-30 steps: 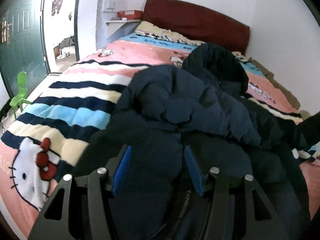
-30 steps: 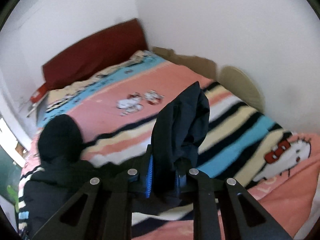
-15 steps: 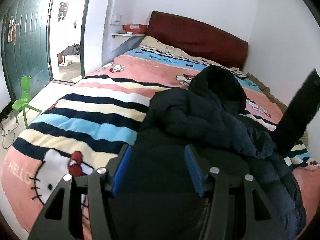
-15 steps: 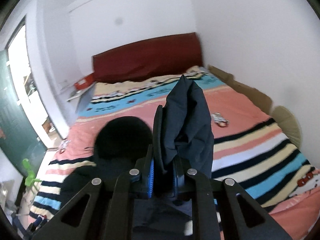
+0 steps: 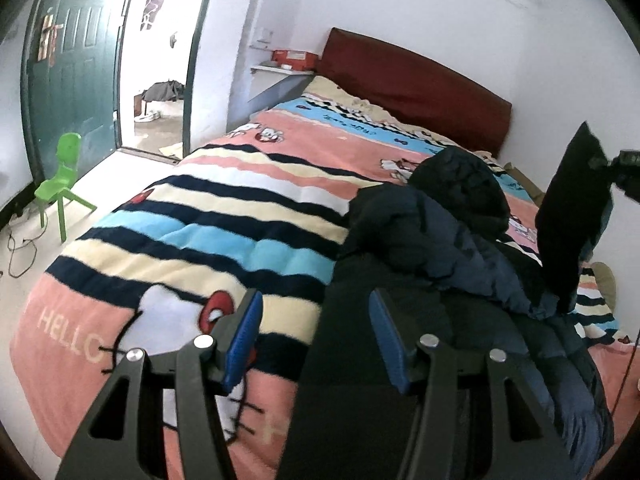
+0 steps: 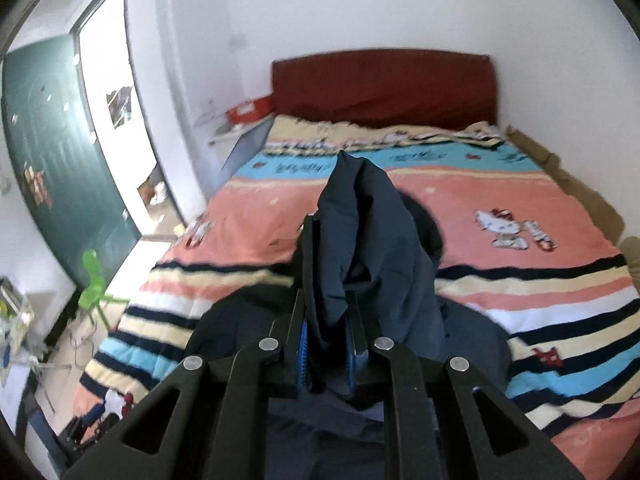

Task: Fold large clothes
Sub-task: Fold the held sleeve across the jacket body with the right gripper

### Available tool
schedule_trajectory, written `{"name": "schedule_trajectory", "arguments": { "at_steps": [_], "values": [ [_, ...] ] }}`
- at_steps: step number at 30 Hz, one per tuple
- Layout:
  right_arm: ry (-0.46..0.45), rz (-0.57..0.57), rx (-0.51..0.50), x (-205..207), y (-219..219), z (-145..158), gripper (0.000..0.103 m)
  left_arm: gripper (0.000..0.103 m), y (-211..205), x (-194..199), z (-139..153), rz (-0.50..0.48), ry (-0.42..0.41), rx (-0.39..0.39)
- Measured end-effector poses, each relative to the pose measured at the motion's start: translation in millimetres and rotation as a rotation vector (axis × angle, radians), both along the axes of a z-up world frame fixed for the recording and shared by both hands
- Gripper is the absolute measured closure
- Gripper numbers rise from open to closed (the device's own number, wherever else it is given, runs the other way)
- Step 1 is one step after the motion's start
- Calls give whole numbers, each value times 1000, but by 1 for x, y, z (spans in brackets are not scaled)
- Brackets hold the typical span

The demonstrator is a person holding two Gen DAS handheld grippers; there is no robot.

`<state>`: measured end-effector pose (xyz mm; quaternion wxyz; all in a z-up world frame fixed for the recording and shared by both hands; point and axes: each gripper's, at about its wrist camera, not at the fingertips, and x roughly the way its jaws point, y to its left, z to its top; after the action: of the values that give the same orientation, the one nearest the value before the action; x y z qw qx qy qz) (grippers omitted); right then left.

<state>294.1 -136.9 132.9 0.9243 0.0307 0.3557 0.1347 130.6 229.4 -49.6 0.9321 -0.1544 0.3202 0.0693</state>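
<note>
A dark navy puffer jacket [image 5: 460, 264] lies crumpled on the right half of the striped Hello Kitty bedspread [image 5: 224, 236], hood towards the headboard. My left gripper [image 5: 316, 336] is open, hanging over the jacket's near left edge, with nothing between its blue pads. My right gripper [image 6: 326, 356] is shut on a fold of the jacket [image 6: 368, 248] and holds it raised above the bed. That lifted part also shows in the left wrist view [image 5: 572, 216] at the far right.
A dark red headboard [image 5: 416, 84] stands at the far end. A small shelf with a red box [image 5: 294, 56] is to its left. An open green door [image 5: 72, 64] and a green child's chair [image 5: 62, 184] are on the left. A wall runs along the bed's right side.
My right gripper has lifted the jacket part higher and swung it left towards the bed's middle. My left gripper has pulled back and left, off the jacket's bulk.
</note>
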Motion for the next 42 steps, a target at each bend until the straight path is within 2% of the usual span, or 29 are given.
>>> {"name": "schedule_trajectory", "arguments": {
  "at_steps": [11, 16, 20, 21, 22, 24, 25, 26, 31, 34, 39, 42],
  "values": [
    [147, 94, -143, -9, 87, -93, 87, 49, 28, -16, -17, 41, 22, -30],
    [216, 120, -181, -16, 108, -133, 85, 49, 37, -24, -25, 63, 39, -36],
    [253, 113, -173, -19, 114, -156, 78, 50, 44, -30, -28, 82, 54, -36],
    [253, 111, -173, -19, 114, -157, 78, 49, 46, -30, -28, 86, 56, -34],
    [253, 110, -170, -20, 115, -158, 73, 49, 48, -31, -28, 91, 58, -32],
    [248, 116, -154, -21, 114, -154, 58, 49, 50, -32, -26, 104, 63, -26],
    [240, 119, -150, -22, 114, -151, 45, 49, 51, -32, -25, 107, 64, -25],
    [230, 122, -145, -23, 113, -147, 40, 49, 50, -31, -22, 110, 64, -23],
    [182, 135, -105, -31, 104, -125, 37, 49, 36, -26, -6, 92, 51, 23],
    [158, 120, -107, -32, 84, -115, 37, 50, 24, -17, 1, 70, 60, 45],
    [132, 35, -132, -27, 21, -105, 37, 50, -16, 13, 15, -2, 82, 81],
    [126, -27, -131, -21, -23, -103, 37, 49, -58, 42, 31, -74, 70, 108]
  ]
}}
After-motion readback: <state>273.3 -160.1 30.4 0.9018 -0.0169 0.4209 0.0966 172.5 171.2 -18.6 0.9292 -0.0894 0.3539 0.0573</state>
